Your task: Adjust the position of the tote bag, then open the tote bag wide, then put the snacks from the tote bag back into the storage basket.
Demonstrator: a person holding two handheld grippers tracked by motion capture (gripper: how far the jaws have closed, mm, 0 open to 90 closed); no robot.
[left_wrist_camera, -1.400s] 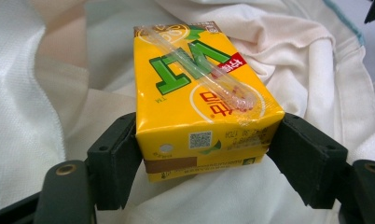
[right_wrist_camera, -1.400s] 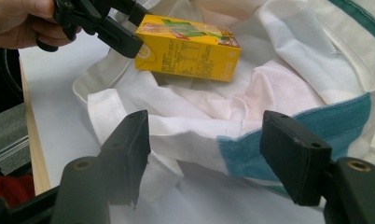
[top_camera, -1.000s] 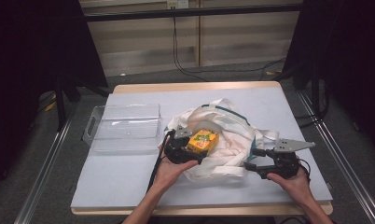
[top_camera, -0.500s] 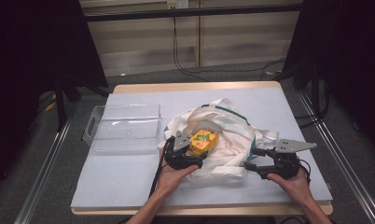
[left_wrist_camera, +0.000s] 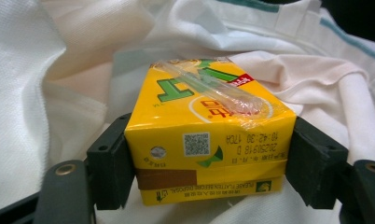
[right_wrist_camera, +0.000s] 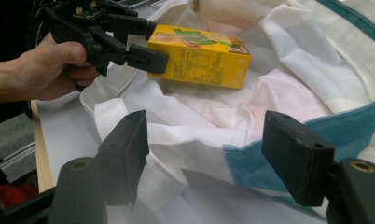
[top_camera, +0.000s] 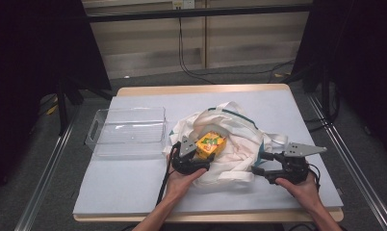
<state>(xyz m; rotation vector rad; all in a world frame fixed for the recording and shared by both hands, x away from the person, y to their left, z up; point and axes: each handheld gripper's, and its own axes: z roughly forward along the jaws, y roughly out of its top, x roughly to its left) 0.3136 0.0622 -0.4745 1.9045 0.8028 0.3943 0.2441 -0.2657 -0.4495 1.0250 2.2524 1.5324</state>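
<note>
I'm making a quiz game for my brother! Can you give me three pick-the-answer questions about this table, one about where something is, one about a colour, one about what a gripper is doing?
1. Where is the clear plastic bin?
A. Left of the white bag
B. On top of the bag
C. On the floor

2. What colour is the drink carton mostly?
A. Blue
B. Yellow
C. Purple

3. What is the left gripper doing?
A. Lying loose on the table
B. Pinching the bin
C. Holding the carton

Answers: 1 A, the high view shows the bin beside the bag's left side. 2 B, its sides are yellow. 3 C, its fingers press both ends of the carton.
</note>
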